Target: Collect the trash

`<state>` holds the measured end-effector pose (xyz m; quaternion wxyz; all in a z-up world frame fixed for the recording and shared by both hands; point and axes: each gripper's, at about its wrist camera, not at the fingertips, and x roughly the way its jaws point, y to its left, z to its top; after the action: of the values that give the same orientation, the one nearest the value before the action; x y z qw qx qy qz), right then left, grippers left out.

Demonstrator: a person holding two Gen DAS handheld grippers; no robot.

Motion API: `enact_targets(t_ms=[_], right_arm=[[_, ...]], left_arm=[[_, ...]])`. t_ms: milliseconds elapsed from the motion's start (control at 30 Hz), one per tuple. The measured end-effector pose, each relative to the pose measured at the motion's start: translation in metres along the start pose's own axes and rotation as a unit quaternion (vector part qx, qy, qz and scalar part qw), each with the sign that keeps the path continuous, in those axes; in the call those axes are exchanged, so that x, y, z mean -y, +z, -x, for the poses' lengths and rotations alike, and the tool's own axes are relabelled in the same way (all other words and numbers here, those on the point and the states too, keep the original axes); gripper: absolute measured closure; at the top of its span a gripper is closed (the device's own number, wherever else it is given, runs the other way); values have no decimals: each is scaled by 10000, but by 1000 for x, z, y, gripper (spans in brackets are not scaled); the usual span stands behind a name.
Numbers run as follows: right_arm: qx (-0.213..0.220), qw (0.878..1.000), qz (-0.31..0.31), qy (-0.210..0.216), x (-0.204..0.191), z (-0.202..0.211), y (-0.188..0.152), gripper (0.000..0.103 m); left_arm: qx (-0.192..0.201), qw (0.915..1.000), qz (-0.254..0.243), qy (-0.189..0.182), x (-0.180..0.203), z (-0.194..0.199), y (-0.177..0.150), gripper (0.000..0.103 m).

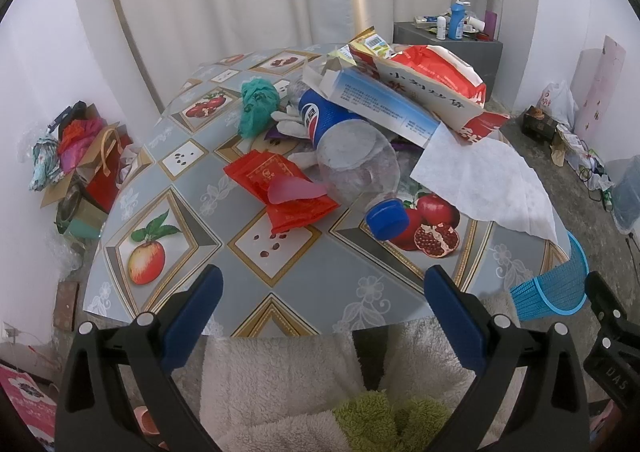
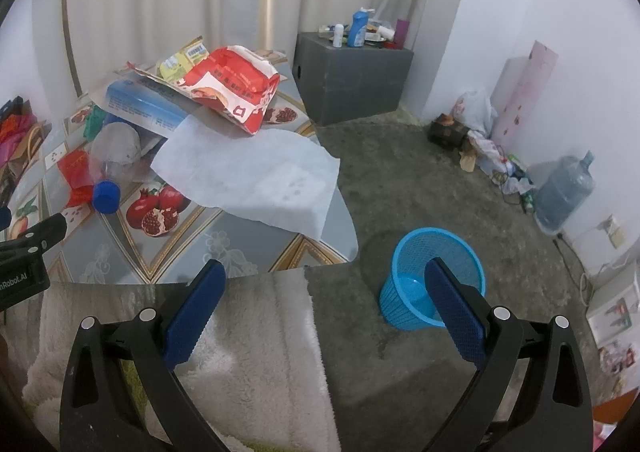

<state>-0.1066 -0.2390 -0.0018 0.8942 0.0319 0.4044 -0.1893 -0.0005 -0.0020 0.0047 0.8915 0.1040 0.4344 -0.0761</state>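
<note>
Both tools are spread wide and carry nothing: the left tool (image 1: pixel 322 284) hangs over the near edge of the round, fruit-patterned tabletop (image 1: pixel 280 276), and the right tool (image 2: pixel 324 280) sits off its right side, above the grey floor. The trash is heaped on the far half of the tabletop — a crushed clear plastic bottle with a blue label (image 1: pixel 344 139) and its blue screw cap (image 1: pixel 386 217) pointing toward the near edge, a crinkled red foil wrapper (image 1: pixel 280 187) just to its left, a long blue-and-white cardboard box (image 1: pixel 384 107) lying across the bottle, a torn red-and-white paper bag (image 2: pixel 236 87) on top of that, a teal crumpled wad (image 1: pixel 256 103) at the back, and a wide white paper sheet (image 2: pixel 248 175) draped over the right edge.

The round blue mesh plastic bin (image 2: pixel 432 280) stands upright on the floor, near the table's right side and right under the right tool.

A sound start, as I judge it, is the loose outer pieces, not the stacked ones. The white sheet overhangs on the bin's side, so the right tool can pinch its free corner and draw it off. The left tool is better placed for the red wrapper. Pulling the bottle first would likely tip the box and bag off it.
</note>
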Motion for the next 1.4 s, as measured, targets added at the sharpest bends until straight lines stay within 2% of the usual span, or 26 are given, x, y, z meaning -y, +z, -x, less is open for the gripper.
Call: enact_targets(t_ms=[1233, 1400], right_arm=[[40, 10000, 17, 85, -12, 5, 2, 8], [150, 9998, 2, 97, -16, 11, 5, 8]], left_arm=[[-19, 10000, 97, 6, -8, -2, -10, 4], [66, 9997, 233, -10, -21, -2, -8, 4]])
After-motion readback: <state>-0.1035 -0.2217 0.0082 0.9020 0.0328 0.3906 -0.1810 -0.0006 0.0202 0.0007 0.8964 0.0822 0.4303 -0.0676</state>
